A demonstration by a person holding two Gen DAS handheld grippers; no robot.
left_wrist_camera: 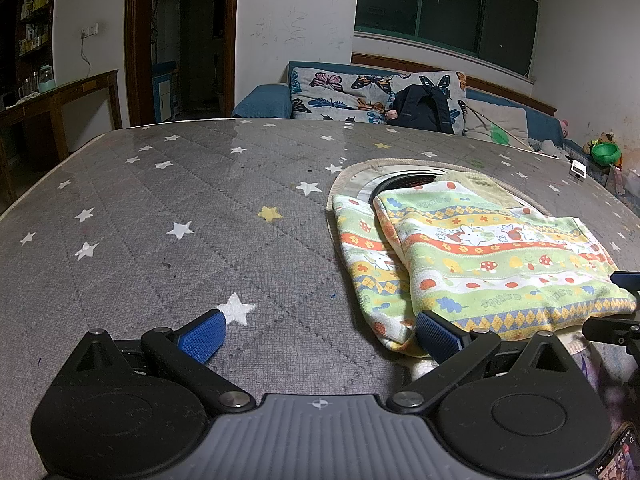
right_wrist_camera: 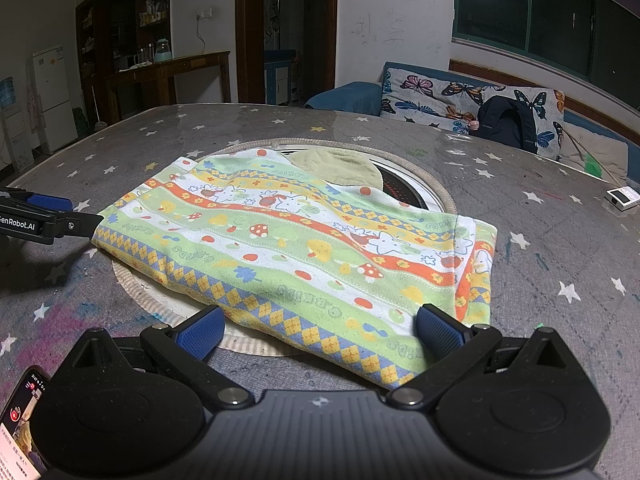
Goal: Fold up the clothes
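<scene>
One patterned garment [right_wrist_camera: 304,256] lay folded on the star-print table [left_wrist_camera: 160,240], partly over a round inset [right_wrist_camera: 424,192] at the middle. Two claws were out: the left claw [left_wrist_camera: 320,332] spread wide at the garment's corner, gripping nothing; the right claw [right_wrist_camera: 318,330] likewise spread at its near hem. The table's left half lay bare and open. Only the right view showed the olive cloth [right_wrist_camera: 340,166] under the garment's far edge; both showed a small white box [left_wrist_camera: 578,169] near the right edge.
</scene>
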